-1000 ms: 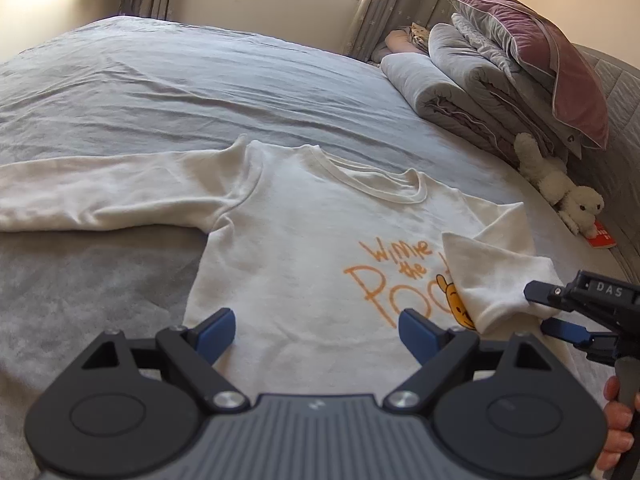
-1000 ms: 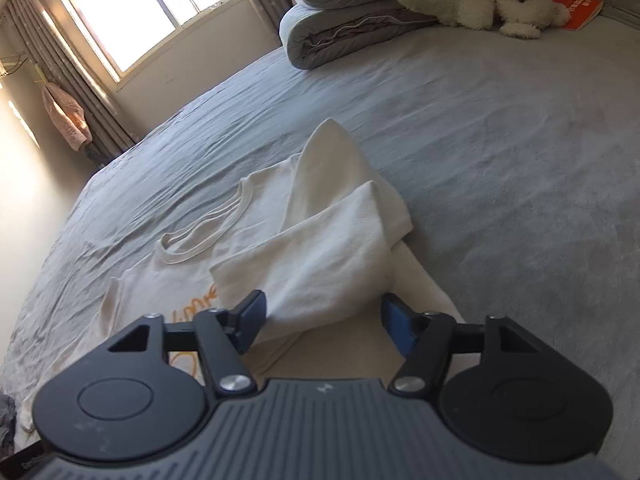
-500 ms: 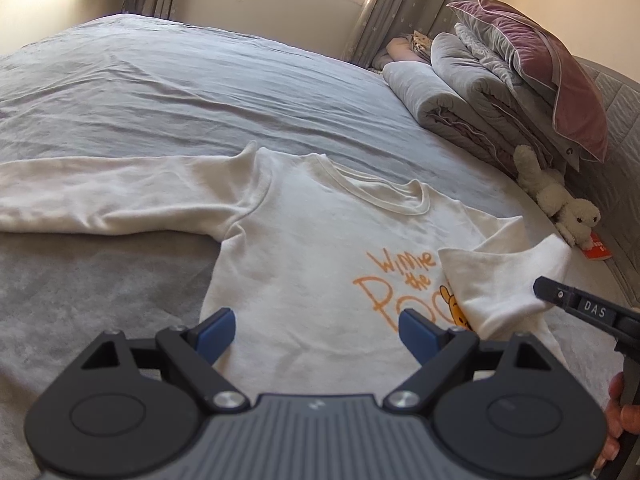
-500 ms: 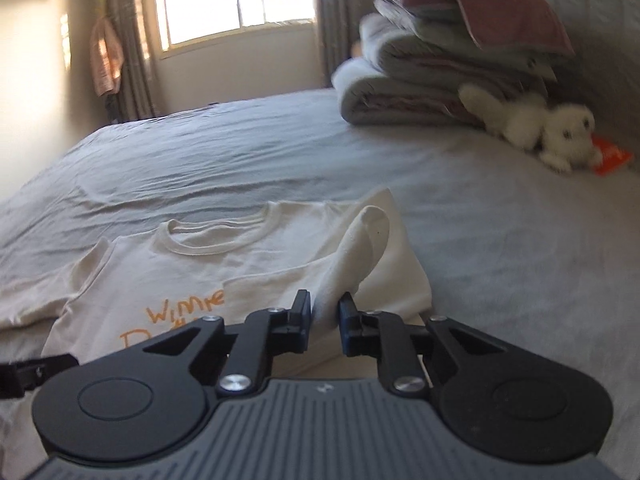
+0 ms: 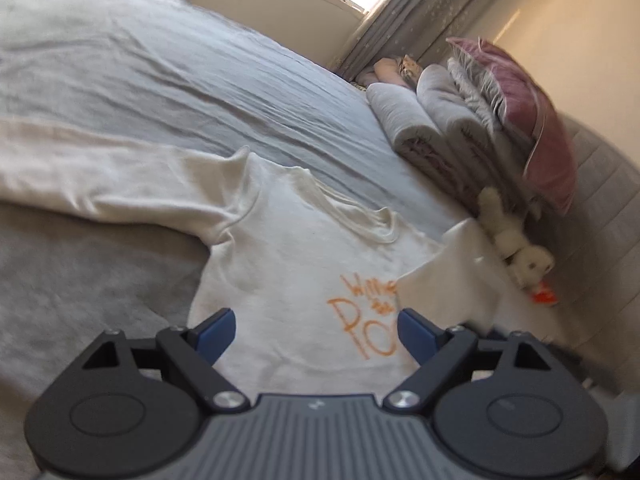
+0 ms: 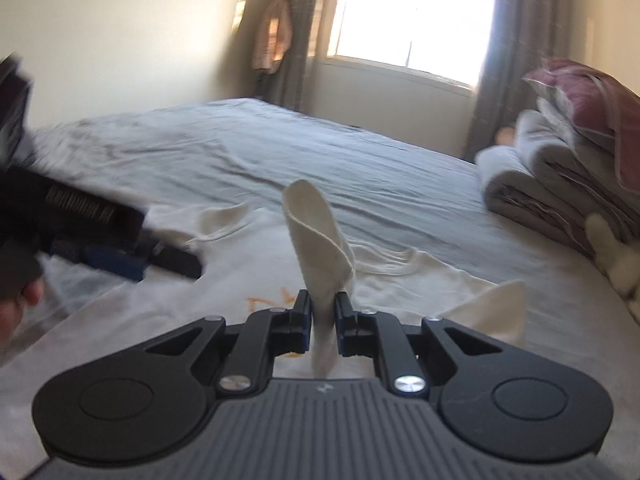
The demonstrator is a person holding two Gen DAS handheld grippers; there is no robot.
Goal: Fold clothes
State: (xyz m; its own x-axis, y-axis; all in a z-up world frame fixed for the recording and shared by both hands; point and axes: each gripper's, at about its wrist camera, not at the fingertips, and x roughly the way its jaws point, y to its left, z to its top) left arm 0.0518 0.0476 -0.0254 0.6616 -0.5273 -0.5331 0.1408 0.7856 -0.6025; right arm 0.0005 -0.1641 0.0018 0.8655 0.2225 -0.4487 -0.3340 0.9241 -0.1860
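step: folding the right sleeve (image 6: 320,236) in over the chest of the white long-sleeve shirt (image 5: 288,280), which lies flat, print up, on the grey bed (image 5: 160,92)
right gripper (image 6: 323,322): jaws have just been closing, now clamped on the sleeve cuff, fabric standing up between the pads
left gripper (image 5: 316,330): jaws wide apart, nothing between them, over the shirt's lower front
left sleeve (image 5: 100,176): spread out flat (not folded yet)
next: judging by layout, carry the cuff across the print, lay it flat, let go; the free gripper takes the other sleeve
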